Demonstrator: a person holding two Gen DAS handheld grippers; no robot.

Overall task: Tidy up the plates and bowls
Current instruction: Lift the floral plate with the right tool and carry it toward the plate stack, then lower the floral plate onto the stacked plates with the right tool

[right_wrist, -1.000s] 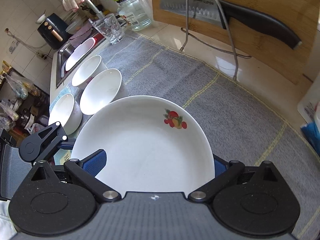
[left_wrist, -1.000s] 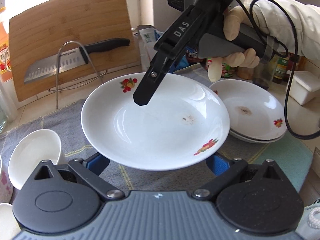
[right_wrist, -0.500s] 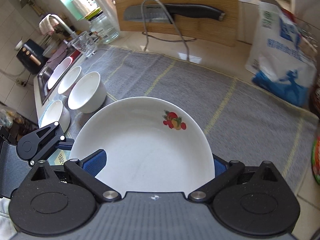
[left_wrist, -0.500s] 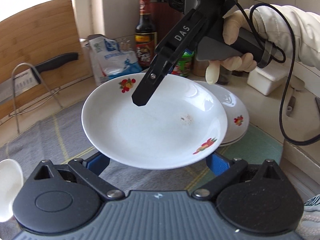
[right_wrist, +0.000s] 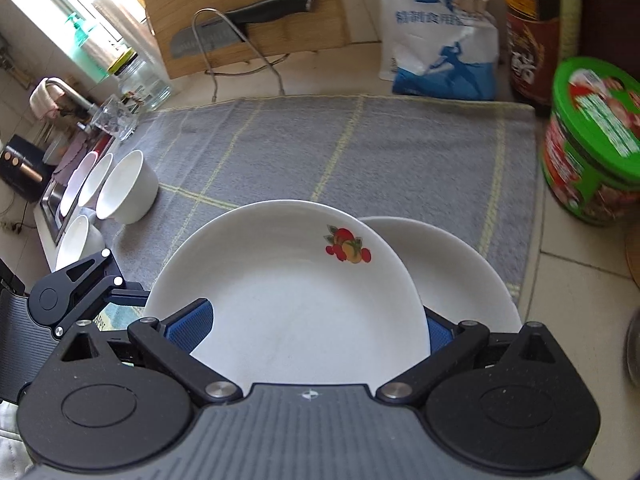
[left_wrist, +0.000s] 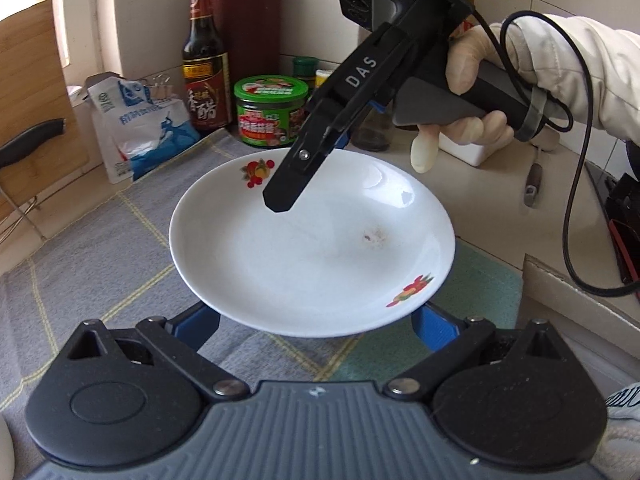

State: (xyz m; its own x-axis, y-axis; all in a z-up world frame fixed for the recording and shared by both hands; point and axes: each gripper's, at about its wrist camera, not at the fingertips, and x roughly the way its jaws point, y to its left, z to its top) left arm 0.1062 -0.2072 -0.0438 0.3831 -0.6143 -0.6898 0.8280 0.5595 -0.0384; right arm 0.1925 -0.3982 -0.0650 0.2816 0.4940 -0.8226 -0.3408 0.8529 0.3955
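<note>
Grey checked mat (right_wrist: 360,152) on a tiled kitchen counter, seen from both wrist cameras.

Right wrist view, left to right: four white bowls (right_wrist: 124,188) stand in a cluster well to the left of the right tongs (right_wrist: 312,328). The left tongs (right_wrist: 120,292) reach in from the left edge, one finger passing under the plate (right_wrist: 288,300). This fruit-printed plate lies between the blue pads (right_wrist: 188,324) of the right tongs, which are spread wide and hold its rim. A second plate (right_wrist: 460,276) rests on the mat just right of and below the held one; a green-lidded jar (right_wrist: 592,140) stands further right.

Left wrist view: the second plate and the bowls are hidden. The plate's near rim lies over both pads of the widely spread left tongs; whether they clamp it cannot be told. One black finger of the right tongs lies over the far rim, and only this view shows the gloved hand (left_wrist: 468,92) gripping their handle, and a small brown stain on the plate.
</note>
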